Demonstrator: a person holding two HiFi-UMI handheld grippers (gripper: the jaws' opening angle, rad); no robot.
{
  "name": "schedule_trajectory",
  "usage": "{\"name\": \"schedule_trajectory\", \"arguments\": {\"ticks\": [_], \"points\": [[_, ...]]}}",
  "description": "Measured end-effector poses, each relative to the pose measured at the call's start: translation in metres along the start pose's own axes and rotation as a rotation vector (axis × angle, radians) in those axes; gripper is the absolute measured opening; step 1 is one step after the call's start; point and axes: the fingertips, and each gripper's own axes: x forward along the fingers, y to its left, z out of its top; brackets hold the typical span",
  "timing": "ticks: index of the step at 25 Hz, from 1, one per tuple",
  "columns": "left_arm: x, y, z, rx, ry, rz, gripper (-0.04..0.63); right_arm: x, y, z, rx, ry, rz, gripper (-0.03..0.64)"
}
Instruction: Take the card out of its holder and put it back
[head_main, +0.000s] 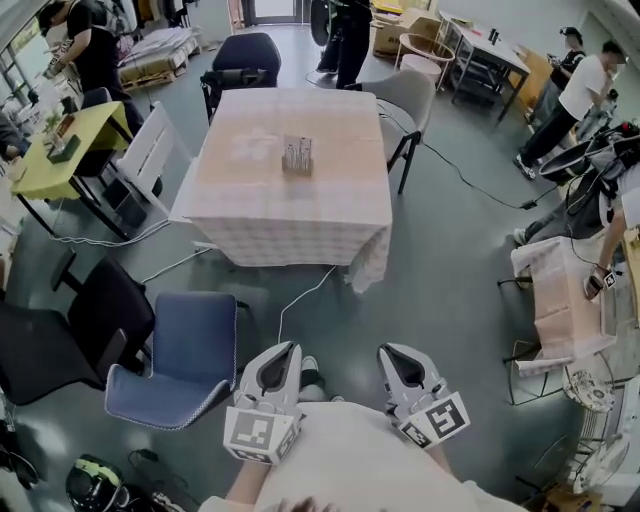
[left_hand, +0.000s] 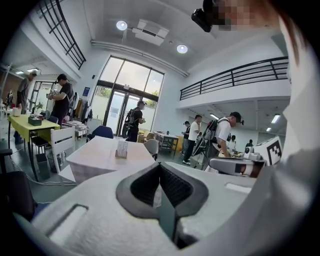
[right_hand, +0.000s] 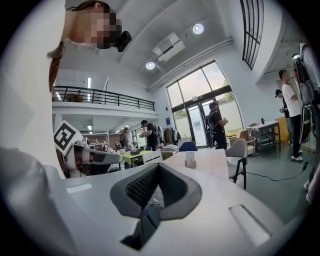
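A clear card holder (head_main: 297, 156) with cards stands upright near the middle of a table (head_main: 330, 205) covered in a pale checked cloth, well ahead of me. It is small and distant in the left gripper view (left_hand: 121, 149) and the right gripper view (right_hand: 190, 160). My left gripper (head_main: 281, 358) and right gripper (head_main: 397, 357) are held close to my body, above the floor and far from the table. Both point toward it, side by side. Each has its jaws together with nothing between them.
A blue chair (head_main: 180, 352) and a black chair (head_main: 70, 320) stand on the floor at my left. A grey chair (head_main: 408, 100) and a white chair (head_main: 148, 152) flank the table. A cable (head_main: 300, 292) runs across the floor. People stand around the room's edges.
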Motion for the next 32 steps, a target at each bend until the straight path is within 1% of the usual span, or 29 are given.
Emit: {"name": "schedule_trajectory", "arguments": {"ticks": [4, 9, 12, 21, 26, 32], "points": [[0.022, 0.022, 0.020, 0.022, -0.007, -0.035, 0.006, 0.031, -0.006, 0.008, -0.010, 0.002, -0.015, -0.002], [0.043, 0.045, 0.029, 0.032, -0.009, -0.067, 0.006, 0.058, -0.015, 0.011, -0.010, -0.007, -0.054, -0.002], [0.048, 0.057, 0.031, 0.030, 0.000, -0.072, 0.006, 0.068, -0.018, 0.014, 0.000, -0.013, -0.075, -0.002], [0.062, 0.091, 0.023, -0.018, 0.018, -0.027, 0.006, 0.101, -0.026, 0.008, 0.001, 0.024, -0.063, -0.002], [0.074, 0.104, 0.020, -0.045, 0.040, -0.003, 0.006, 0.124, -0.036, 0.011, 0.002, 0.040, -0.035, -0.002], [0.101, 0.126, 0.037, -0.054, 0.007, 0.077, 0.006, 0.155, -0.066, 0.019, 0.004, 0.042, 0.006, -0.002]]}}
